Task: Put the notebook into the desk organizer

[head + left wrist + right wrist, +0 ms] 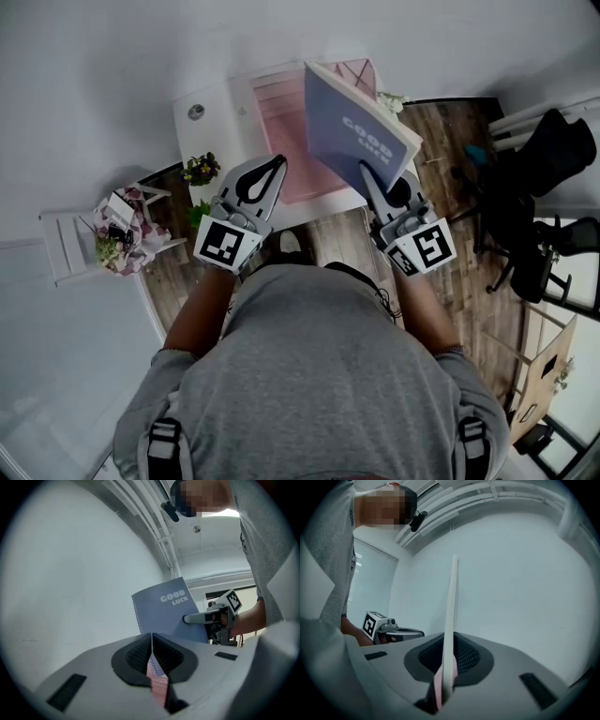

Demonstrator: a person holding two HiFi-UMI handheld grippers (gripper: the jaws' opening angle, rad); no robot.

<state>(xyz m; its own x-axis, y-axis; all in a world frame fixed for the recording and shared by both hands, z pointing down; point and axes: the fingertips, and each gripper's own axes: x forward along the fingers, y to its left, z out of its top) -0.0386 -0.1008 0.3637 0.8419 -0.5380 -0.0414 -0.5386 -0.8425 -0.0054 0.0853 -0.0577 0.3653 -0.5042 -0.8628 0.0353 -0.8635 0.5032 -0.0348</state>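
Note:
My right gripper [366, 171] is shut on the lower edge of a blue-grey spiral notebook [356, 127] with "GOOD LUCK" on its cover. The notebook stands upright over the right side of a pink desk organizer [281, 117] on a white table. In the right gripper view the notebook [452, 616] shows edge-on between the pads. In the left gripper view its cover [164, 609] faces me. My left gripper [278, 161] hovers over the organizer's left part, jaws together, with nothing seen in its grip. Pink shows through the gap under both pairs of jaws.
The white table [211, 112] carries a small potted flower [200, 169] at its near left corner. A white stool with a bouquet [122, 230] stands to the left. A black office chair [544, 187] stands on the wooden floor at right.

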